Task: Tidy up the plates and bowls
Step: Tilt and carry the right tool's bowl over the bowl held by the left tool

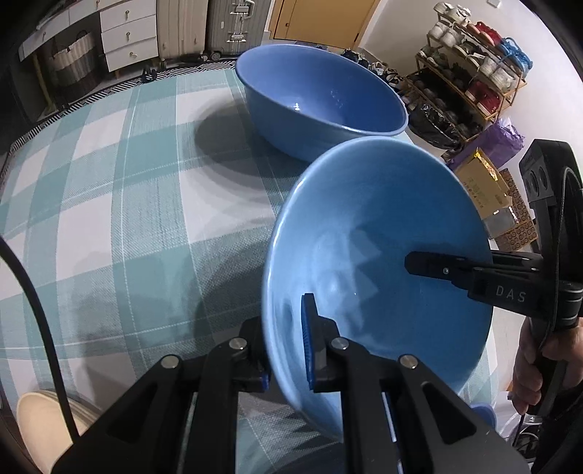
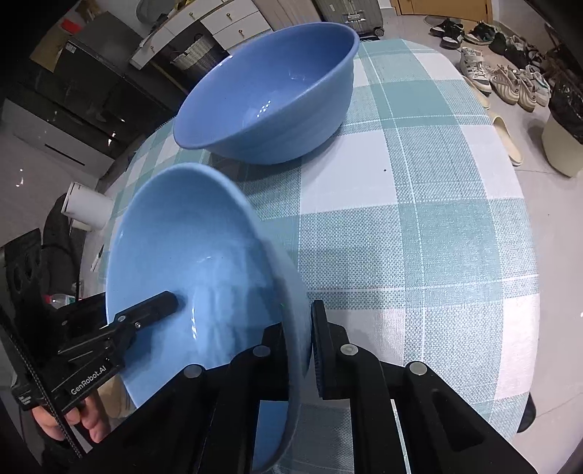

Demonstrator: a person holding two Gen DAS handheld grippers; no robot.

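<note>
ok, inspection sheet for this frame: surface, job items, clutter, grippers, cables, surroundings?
Surface: checked tablecloth, flat.
Job items: large bowl upright on the cloth; small bowl lifted and tilted.
Clutter: nothing seen on the cloth.
Grippers: left gripper and right gripper both shut on the small bowl's rim, opposite sides.
Cables: black cable at the left edge.
Surroundings: shoe rack, drawers, suitcase, bin.

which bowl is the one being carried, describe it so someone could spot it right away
Start at the table with the teal and white checked cloth. Two blue bowls are there: the darker, deeper bowl stands on the cloth. The lighter blue bowl is nearer the cameras, tilted off the cloth, its rim pinched by the left gripper and the right gripper.
</note>
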